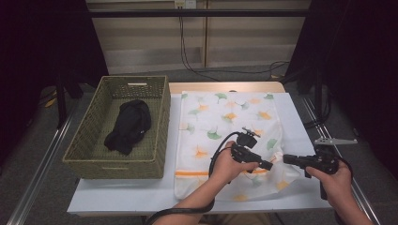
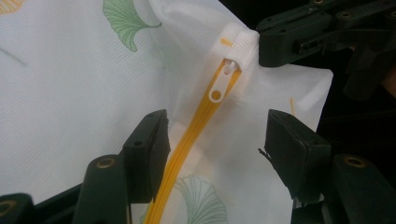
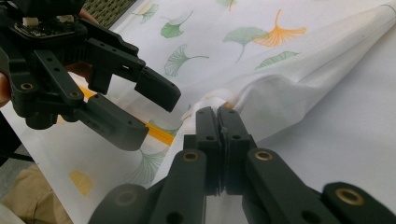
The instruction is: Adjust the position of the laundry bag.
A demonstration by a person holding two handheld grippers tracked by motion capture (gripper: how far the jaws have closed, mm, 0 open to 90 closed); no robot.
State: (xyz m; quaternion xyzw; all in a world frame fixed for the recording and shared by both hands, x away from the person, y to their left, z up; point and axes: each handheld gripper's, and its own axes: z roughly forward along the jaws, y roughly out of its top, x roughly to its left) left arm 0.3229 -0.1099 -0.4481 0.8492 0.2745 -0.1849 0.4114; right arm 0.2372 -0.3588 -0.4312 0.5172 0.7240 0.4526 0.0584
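Right gripper [image 3: 218,114]: jaws clamped flat on the white end tab of the zipper [image 2: 198,123], pinning the corner of the laundry bag [image 1: 225,140] and lifting it slightly off the table [image 1: 117,197]. Same clamp seen from the left gripper view, at the top end of the zipper.

Left gripper [image 2: 212,140]: jaws partway open, straddling the orange zipper just below the pull tab [image 2: 219,86]. Pads not touching tape or tab; nothing gripped. In the right gripper view it sits just beside the clamped corner, upper jaw above the zipper, lower jaw under it.

Pull tab: white, hanging down at the tab end of the zipper, right next to the right gripper's clamp. Looks like the slider is parked at that end.

Bag: white with ginkgo-leaf print, lying flat in the middle of the table, zipper running along the edge nearest the person.

Basket [image 1: 162,122]: woven, left of the bag, well apart from the zipper. Dark garment [image 1: 129,124] lies bundled inside it.

Progress estimate: early. Done: bag end anchored. Left: pinch the pull tab, run the slider along the zipper. Garment untouched, presumably goes in the bag afterwards.
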